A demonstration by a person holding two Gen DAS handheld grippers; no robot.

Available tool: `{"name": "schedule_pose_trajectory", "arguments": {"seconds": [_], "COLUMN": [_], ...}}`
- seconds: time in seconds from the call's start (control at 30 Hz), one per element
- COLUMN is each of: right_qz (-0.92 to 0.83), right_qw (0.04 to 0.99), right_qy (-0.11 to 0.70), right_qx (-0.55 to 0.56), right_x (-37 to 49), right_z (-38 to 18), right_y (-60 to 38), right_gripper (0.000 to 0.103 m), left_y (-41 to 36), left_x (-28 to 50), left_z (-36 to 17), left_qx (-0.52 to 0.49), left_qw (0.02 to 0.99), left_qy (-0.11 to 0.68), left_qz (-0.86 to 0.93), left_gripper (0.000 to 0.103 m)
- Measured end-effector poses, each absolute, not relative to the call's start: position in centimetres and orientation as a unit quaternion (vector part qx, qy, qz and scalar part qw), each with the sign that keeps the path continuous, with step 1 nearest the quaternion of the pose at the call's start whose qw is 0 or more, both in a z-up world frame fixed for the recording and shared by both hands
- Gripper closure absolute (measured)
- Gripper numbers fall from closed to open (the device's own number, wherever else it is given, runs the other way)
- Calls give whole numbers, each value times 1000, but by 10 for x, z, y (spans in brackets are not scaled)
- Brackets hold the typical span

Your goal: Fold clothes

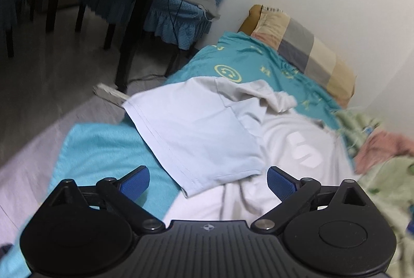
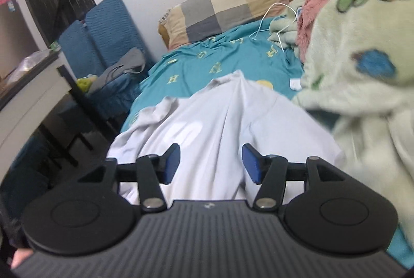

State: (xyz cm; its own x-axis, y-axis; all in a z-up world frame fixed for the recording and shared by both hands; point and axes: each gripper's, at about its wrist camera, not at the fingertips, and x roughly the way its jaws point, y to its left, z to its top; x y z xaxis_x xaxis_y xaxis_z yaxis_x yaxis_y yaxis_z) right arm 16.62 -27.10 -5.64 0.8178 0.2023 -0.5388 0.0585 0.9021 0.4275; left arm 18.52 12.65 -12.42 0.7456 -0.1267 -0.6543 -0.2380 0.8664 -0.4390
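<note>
Both the left tool (image 1: 208,181) and right tool (image 2: 211,162) are wide open, holding nothing, just above the white t-shirt (image 1: 207,127) on the bed (image 1: 103,146).

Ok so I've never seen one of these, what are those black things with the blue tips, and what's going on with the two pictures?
Each picture comes from a camera mounted on a hand-held gripping tool, looking out along its two blue-padded fingers. A person holds one in each hand; there is no robot arm. The left tool and the right tool both stand open and hold nothing. Below them a pale T-shirt, one sleeve folded across it, lies on a teal bedsheet. A checked pillow rests against the wall, and a green fleece blanket is heaped on the right. The job is folding the shirt.
</note>
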Motion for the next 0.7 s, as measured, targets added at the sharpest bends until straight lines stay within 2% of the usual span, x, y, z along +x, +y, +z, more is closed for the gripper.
{"name": "schedule_pose_trajectory", "arguments": {"seconds": [0.27,0.33,0.47,0.5,0.63,0.7], "right_qz": [33,32,33,35,38,40], "right_qw": [903,898,882,880,873,872], "right_qy": [311,315,332,335,344,344], "right_qx": [296,307,332,336,345,345], "right_x": [142,145,159,162,172,174], "right_z": [-69,-77,-95,-98,-107,-109], "right_y": [-279,-283,-288,-288,-287,-286], "right_gripper": [46,46,46,46,46,46], "left_y": [153,156,154,153,150,149], "left_x": [181,185,196,199,210,214], "left_z": [-151,-161,-173,-175,-184,-188], "left_qx": [-415,-453,-471,-469,-469,-473], "left_qw": [832,815,810,813,819,818], "left_qy": [368,361,349,345,331,327], "left_qz": [21,12,-5,-7,-4,-1], "left_gripper": [6,10,13,15,35,39]}}
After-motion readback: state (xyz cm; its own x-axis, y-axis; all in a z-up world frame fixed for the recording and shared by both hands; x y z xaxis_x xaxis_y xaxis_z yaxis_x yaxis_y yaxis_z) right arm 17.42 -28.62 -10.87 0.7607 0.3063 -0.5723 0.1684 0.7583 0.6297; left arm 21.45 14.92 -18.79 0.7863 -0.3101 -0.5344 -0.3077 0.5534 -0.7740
